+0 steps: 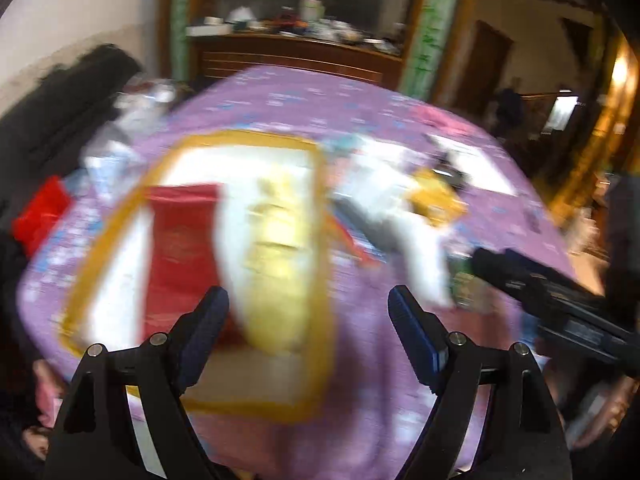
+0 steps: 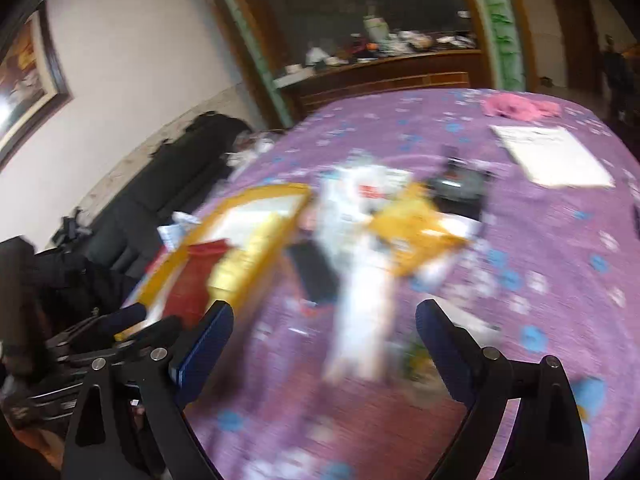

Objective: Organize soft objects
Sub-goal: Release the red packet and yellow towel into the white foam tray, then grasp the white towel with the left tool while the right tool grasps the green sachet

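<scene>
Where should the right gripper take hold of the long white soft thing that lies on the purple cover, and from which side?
Probably at the near end of the white thing, coming from above with the open right gripper. It lies long and narrow, pointing toward the gripper, so the jaws would span its width. Its far end sits among the yellow piece and other items. The blur hides finer detail.

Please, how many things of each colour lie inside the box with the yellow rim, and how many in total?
Inside the yellow-rimmed box, as far as the blur allows:
Red: 1, the red cloth
Yellow: 1, the yellow item
White: 1, the white cloth between them
Total: 3
</scene>
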Available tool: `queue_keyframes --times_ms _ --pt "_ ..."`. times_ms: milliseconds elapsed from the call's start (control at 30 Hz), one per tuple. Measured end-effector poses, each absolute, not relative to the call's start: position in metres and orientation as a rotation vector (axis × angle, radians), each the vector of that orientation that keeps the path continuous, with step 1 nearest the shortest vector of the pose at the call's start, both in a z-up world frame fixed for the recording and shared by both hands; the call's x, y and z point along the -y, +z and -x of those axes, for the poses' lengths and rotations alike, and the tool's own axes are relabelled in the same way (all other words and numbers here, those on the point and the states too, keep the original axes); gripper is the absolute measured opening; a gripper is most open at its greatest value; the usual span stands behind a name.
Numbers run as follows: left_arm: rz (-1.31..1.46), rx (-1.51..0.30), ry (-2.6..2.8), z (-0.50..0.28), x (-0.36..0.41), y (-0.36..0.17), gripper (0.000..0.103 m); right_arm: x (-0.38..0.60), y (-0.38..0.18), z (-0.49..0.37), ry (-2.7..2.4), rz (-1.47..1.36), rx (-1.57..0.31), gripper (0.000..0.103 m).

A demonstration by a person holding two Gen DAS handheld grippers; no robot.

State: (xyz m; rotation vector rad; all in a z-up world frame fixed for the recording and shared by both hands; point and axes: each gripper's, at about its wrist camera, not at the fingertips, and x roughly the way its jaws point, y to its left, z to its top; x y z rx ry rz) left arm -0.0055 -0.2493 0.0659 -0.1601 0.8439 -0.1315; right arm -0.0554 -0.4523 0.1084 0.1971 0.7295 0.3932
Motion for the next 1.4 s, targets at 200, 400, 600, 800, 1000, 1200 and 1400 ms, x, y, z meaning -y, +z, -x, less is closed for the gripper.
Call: queue_keyframes --times_ms 200,400,600,800,1000,1200,1400 --pt "0.192 -0.902 -0.240 0.012 0.285 0.060 0.082 0.508 0.084 0.067 0.252 -0.257 -0.814 0.094" --pt "0.162 -0.913 -0.294 0.022 0.317 0.061 0.082 0.521 0.071 0.073 0.253 -0.288 -0.880 0.094" --pt "0.128 -0.923 -0.283 0.028 0.329 0.060 0.082 0.520 0.067 0.070 0.258 -0.272 -0.937 0.099" --pt "0.143 -0.919 -0.272 0.029 0.327 0.056 0.081 0.505 0.063 0.067 0.267 -0.173 -0.957 0.103" --pt "0.168 -0.917 -0.273 0.027 0.321 0.052 0.081 0.494 0.060 0.064 0.257 -0.099 -0.977 0.103" --pt "0.183 -0.907 -0.273 0.024 0.312 0.050 0.081 0.496 0.062 0.064 0.270 -0.121 -0.962 0.102" --pt "0.207 -0.902 -0.290 0.019 0.302 0.048 0.081 0.495 0.065 0.057 0.299 -0.151 -0.955 0.101"
